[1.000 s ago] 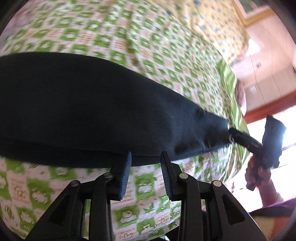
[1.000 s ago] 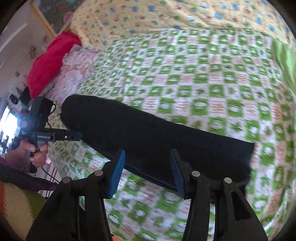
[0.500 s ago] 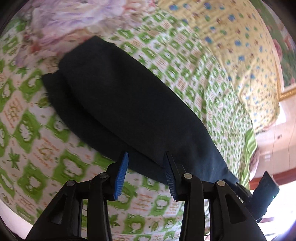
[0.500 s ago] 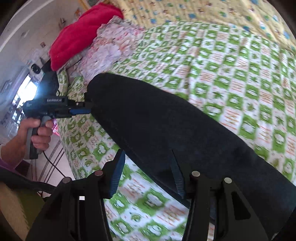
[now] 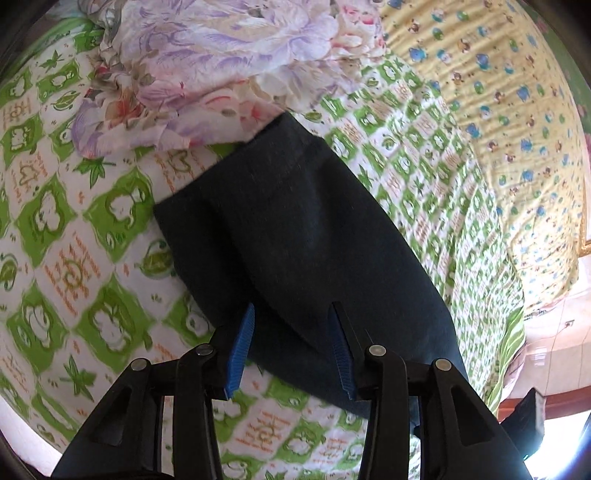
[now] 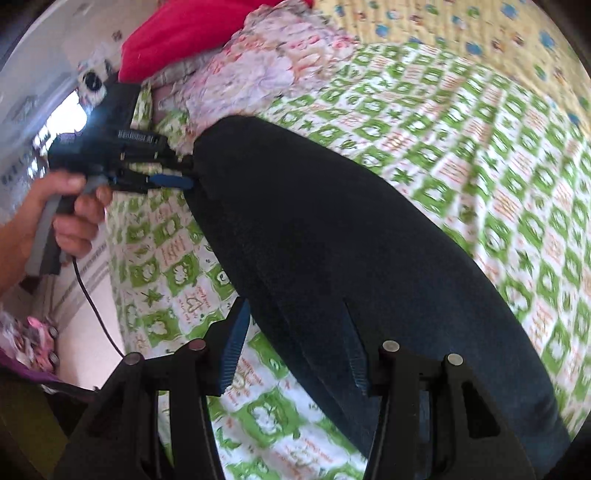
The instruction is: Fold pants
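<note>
The left gripper [image 5: 291,345] hangs with jaws spread over the dark pants [image 5: 295,236], which lie lengthwise on the green-checked bedspread [image 5: 66,236]. The right gripper [image 6: 295,350] is equally spread above them. Only the right wrist view shows the left hand [image 6: 70,218] clutching its handle, fingers curled, and a red pillow [image 6: 184,33]. The white lettering on the gripper body is too blurred to read.

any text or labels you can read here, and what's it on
Left gripper body: a white printed label, too blurred to read.
Bedsheet: orange lettering in the white squares, too blurred and small to read.
Pants: no text.
Yellow blanket: pictures only, no text.
</note>
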Available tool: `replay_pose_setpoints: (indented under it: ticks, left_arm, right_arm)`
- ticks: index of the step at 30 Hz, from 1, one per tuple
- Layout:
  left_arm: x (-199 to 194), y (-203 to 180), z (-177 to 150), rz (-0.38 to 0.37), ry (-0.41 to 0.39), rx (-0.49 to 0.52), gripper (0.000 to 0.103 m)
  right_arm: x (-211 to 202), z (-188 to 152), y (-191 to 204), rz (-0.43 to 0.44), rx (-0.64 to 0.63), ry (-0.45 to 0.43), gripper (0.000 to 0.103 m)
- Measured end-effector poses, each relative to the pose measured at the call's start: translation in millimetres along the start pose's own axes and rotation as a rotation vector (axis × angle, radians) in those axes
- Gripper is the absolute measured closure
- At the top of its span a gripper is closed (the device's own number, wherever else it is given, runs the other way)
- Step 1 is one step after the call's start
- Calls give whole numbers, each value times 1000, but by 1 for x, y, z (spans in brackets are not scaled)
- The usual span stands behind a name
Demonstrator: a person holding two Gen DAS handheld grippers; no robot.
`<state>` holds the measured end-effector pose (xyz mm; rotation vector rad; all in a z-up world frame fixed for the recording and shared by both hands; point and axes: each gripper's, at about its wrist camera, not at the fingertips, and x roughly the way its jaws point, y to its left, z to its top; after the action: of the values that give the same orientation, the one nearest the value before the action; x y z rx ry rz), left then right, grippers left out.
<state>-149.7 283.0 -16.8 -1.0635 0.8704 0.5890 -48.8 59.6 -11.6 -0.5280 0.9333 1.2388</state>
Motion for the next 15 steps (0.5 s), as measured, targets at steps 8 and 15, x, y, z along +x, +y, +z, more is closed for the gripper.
replay_pose_setpoints:
  ticks: [8,15]
  left_arm:
    - [9,8,15,-1,-18,-36,66]
    - [5,2,19,-1,-70,5,96]
  right_arm:
    - [23,-1,7,-123,-121,56,60]
    - [9,6,-1,-96,-104,25,96]
